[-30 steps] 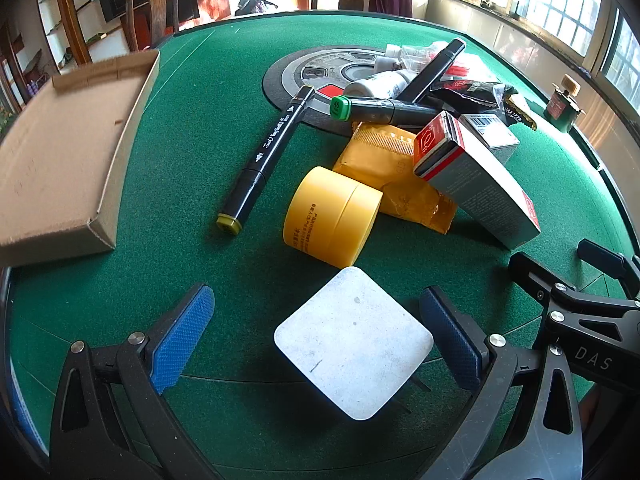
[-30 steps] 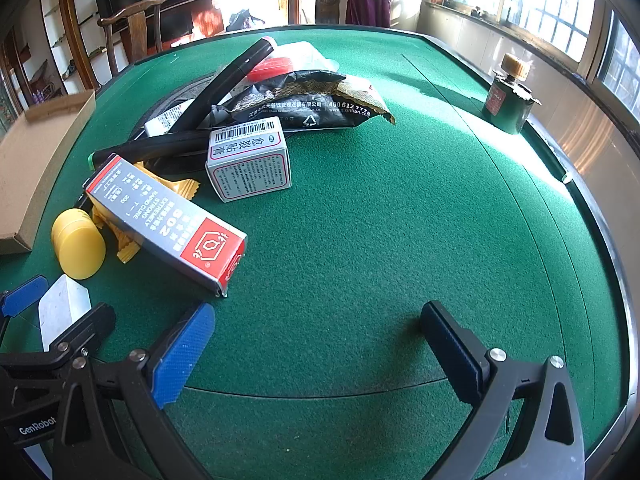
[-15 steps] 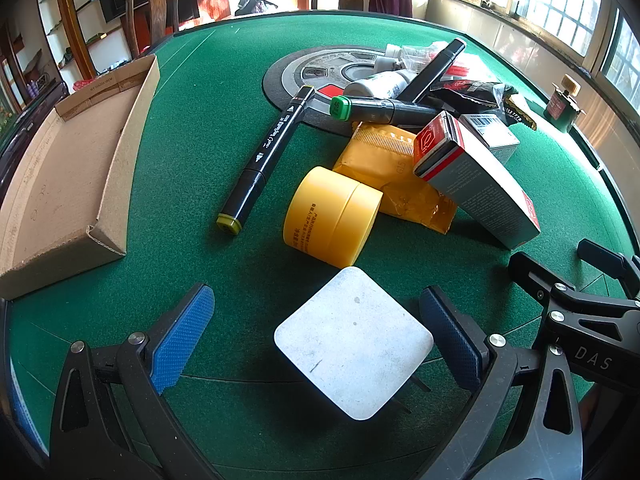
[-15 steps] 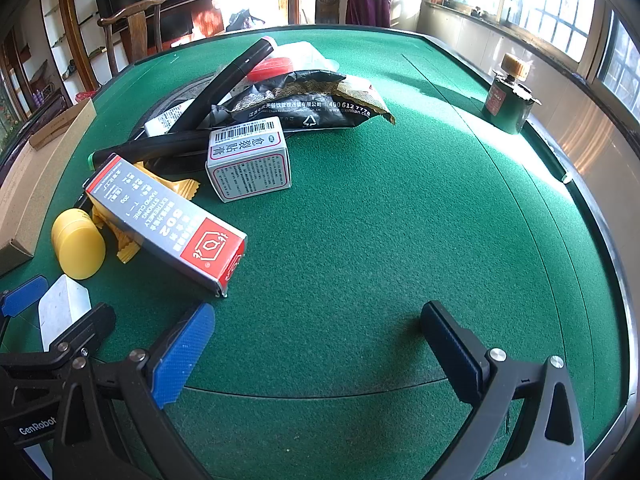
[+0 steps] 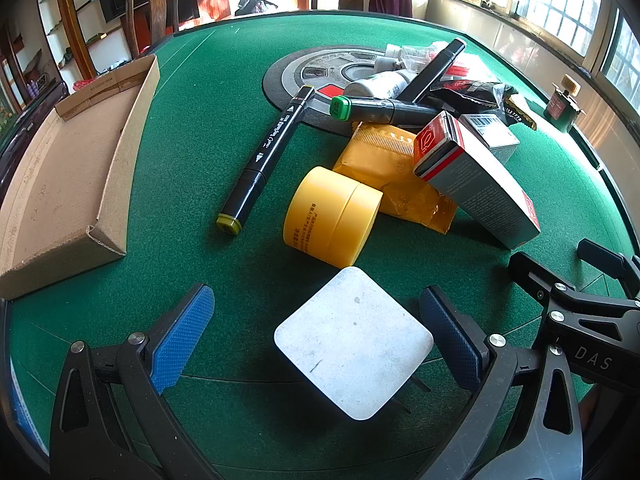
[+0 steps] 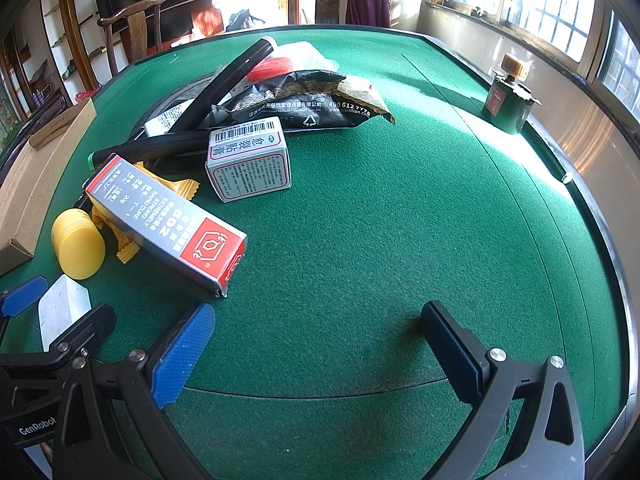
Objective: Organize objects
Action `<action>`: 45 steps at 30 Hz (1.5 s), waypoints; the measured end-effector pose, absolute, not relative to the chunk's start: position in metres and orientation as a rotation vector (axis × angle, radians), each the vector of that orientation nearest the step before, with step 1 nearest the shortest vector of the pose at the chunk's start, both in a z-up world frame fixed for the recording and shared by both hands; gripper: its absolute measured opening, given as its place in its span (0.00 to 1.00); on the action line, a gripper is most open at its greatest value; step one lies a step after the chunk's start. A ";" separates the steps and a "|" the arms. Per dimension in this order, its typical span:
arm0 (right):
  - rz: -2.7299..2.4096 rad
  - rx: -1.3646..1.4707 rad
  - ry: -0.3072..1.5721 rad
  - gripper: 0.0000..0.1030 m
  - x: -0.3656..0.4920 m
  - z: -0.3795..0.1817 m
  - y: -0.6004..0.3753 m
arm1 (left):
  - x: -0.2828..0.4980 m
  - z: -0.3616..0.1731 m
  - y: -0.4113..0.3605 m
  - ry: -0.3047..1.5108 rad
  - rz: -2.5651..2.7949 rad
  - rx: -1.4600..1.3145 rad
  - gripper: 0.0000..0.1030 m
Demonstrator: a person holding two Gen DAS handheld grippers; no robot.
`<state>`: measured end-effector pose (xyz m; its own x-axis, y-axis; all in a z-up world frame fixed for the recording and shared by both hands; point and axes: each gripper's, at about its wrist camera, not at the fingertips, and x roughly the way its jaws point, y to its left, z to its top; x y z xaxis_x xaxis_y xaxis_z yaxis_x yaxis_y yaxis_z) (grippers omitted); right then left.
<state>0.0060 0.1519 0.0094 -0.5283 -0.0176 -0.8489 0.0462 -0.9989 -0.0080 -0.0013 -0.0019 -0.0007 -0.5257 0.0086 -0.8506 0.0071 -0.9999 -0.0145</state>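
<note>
A white square block lies on the green felt between the open fingers of my left gripper; the pads stand clear of it. Behind it lies a yellow jar on its side, a black marker, a yellow packet and a grey-and-red glue box. A cardboard tray sits at the left. My right gripper is open and empty over bare felt, with the glue box just ahead to its left. The white block also shows at the left of the right wrist view.
A pile at the table's middle holds more markers, a white bottle, a black snack bag and a small white box. A green bottle stands near the right rim. Wooden chairs stand beyond the table.
The cardboard tray has swung, its far end now nearer the table's middle. Both grippers and the other objects have stayed put.
</note>
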 end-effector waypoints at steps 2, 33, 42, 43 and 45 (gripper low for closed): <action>-2.714 1.507 0.046 1.00 0.006 0.009 0.152 | -0.001 -0.001 -0.002 -0.025 2.743 -1.530 1.00; -2.449 1.129 0.162 0.99 0.023 0.062 0.156 | 0.032 0.028 -0.042 -0.092 2.628 -1.169 0.99; -2.256 1.065 0.521 0.76 -0.016 0.042 0.099 | 0.034 0.027 -0.031 -0.036 2.585 -1.177 0.95; -2.238 1.084 0.508 0.66 -0.023 0.039 0.098 | 0.034 0.027 -0.031 -0.041 2.584 -1.179 0.95; -2.202 1.136 0.466 0.51 -0.034 0.029 0.097 | 0.034 0.027 -0.033 -0.063 2.573 -1.186 0.95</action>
